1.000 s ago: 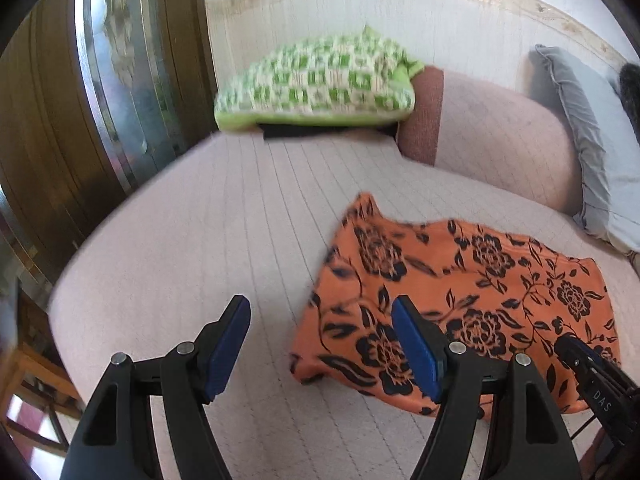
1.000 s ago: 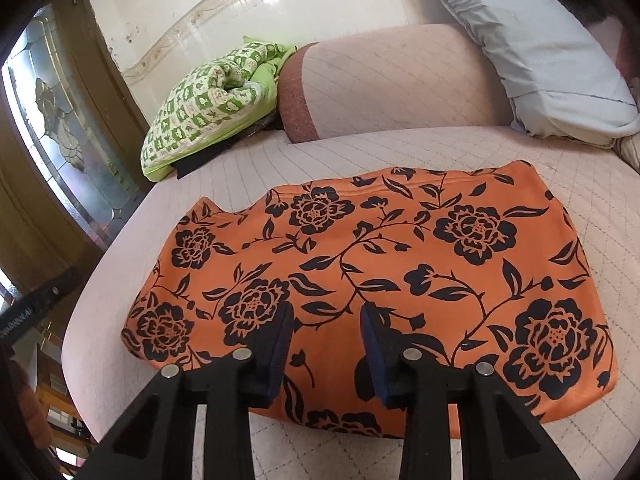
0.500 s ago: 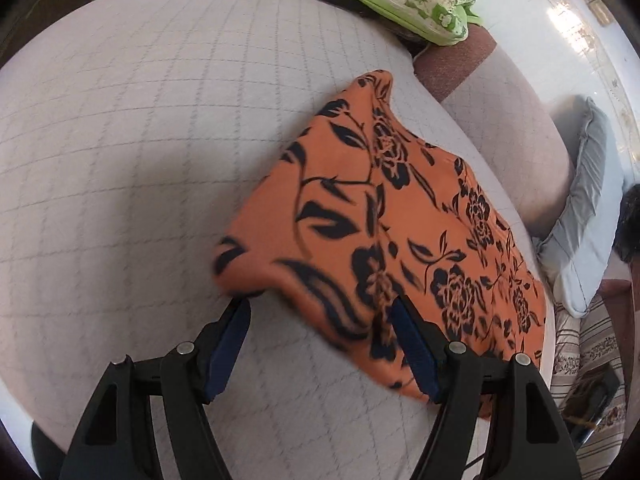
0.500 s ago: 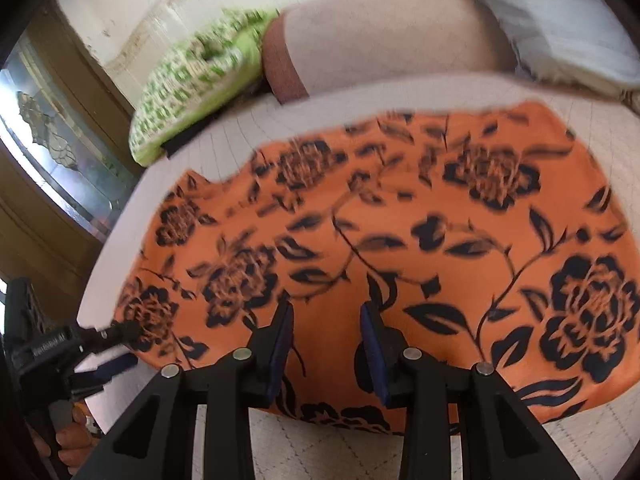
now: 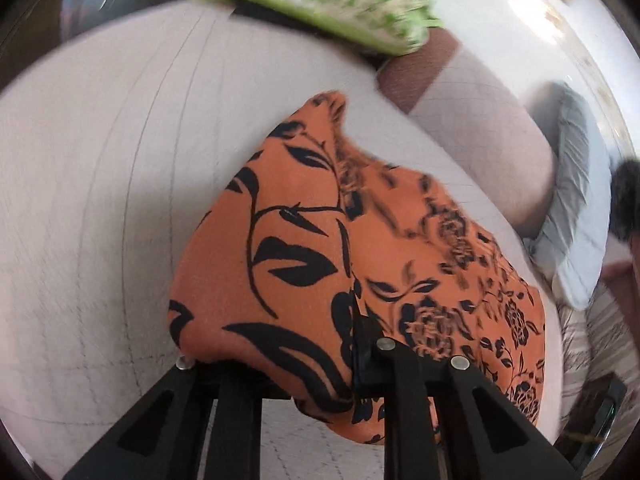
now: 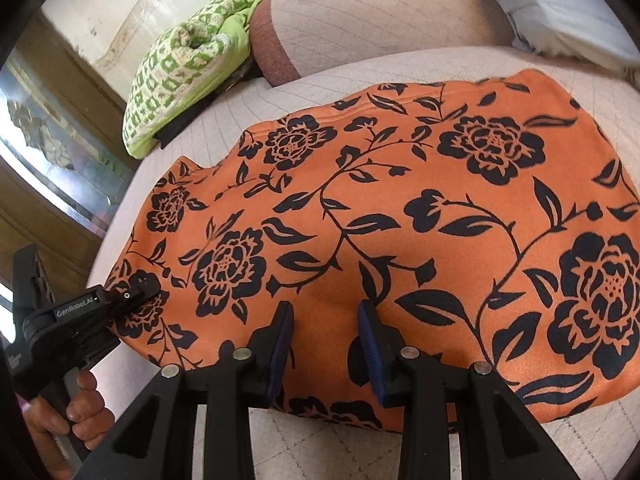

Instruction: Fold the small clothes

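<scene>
Lying across the quilted pale bed cover [image 6: 600, 92], one orange garment with black flowers [image 6: 400, 216], filling the middle of the right wrist view and the centre and lower right of the left wrist view [image 5: 304, 264]. Two grippers counted. Left gripper [image 5: 280, 360] at the bottom of its own view, with the cloth's near corner draped over and between its fingers; pads hidden by the fabric, so pinching or only under the cloth cannot be told. Same left gripper seen from the side at the lower left of the right wrist view [image 6: 132, 296], its tip touching the garment's left edge, with the holding hand [image 6: 76, 408] visible only there. Right gripper [image 6: 326, 344] at the bottom centre, jaws spread apart, blue pads [image 6: 282, 344] resting over the garment's near edge with flat cloth between them, nothing pinched.

One green and white patterned cushion [image 6: 180, 76] at the upper left, blurred at the top of the left wrist view [image 5: 320, 4]. One grey pillow [image 5: 576, 216] at the right of that view, cut off at the upper right of the other [image 6: 560, 4]. One wooden door with glass [image 6: 52, 140], clear only in the right wrist view.
</scene>
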`<state>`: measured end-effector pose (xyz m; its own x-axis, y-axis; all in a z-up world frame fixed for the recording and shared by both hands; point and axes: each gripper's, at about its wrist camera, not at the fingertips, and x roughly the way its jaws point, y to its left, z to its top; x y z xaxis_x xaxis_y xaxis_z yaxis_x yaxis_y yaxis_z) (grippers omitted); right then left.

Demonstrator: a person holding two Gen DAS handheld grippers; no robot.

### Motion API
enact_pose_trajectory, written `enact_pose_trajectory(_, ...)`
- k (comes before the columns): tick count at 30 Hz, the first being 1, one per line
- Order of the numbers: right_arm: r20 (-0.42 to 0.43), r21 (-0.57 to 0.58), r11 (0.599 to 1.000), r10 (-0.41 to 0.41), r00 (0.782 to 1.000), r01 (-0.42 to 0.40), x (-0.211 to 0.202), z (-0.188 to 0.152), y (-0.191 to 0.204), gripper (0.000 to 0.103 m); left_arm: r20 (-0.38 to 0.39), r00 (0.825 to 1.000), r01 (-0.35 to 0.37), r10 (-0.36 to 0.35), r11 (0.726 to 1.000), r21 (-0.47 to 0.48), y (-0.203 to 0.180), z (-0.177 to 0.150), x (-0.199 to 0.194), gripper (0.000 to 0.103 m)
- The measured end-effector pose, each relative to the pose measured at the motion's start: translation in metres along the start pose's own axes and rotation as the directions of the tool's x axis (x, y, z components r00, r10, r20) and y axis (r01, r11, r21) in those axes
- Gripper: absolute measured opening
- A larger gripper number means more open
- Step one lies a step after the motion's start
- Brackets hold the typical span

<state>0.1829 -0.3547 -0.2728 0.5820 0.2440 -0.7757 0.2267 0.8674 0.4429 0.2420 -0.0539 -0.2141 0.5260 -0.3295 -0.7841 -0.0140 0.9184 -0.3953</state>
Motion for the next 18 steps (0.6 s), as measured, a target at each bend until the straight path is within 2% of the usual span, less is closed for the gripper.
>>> enact_pose_trajectory(2,-0.001,0.056,0.998,0.038,0.999,-0.038,-0.007,0.003,-0.011,0.036,0.039,0.999,-0.011,0.008,0.997,0.075,-0.022,0.004,-0.013,0.018)
enact_pose_trajectory(5,0.037,0.123,0.991,0.049,0.998,-0.053,-0.025,0.007,-0.030,0.036,0.091,0.996,-0.019,0.001,0.982,0.189,-0.061,0.005,-0.033,0.018)
enact_pose_trajectory(8,0.109,0.192,0.980,0.038,0.993,-0.058,-0.051,0.012,-0.056,0.036,0.123,0.992,-0.037,-0.003,0.947,0.319,-0.112,-0.002,-0.049,0.018)
enact_pose_trajectory(11,0.185,0.260,0.963,0.022,0.982,-0.071,-0.079,0.016,-0.085,0.036,0.111,0.993,-0.014,-0.038,0.902,0.432,-0.169,-0.021,-0.051,0.018)
enact_pose_trajectory(14,0.260,0.330,0.940,-0.008,0.966,-0.081,-0.110,0.014,-0.121,0.036,0.081,0.995,0.006,-0.058,0.847,0.532,-0.228,-0.051,-0.037,0.018)
enact_pose_trajectory(16,0.303,0.381,0.920,-0.029,0.953,-0.093,-0.129,0.012,-0.148,0.036,0.051,0.997,0.010,-0.051,0.797,0.604,-0.267,-0.080,-0.014,0.019)
enact_pose_trajectory(18,0.336,0.434,0.896,-0.065,0.940,-0.094,-0.147,0.007,-0.177,0.036,0.012,0.999,0.016,-0.032,0.759,0.651,-0.296,-0.108,0.015,0.026)
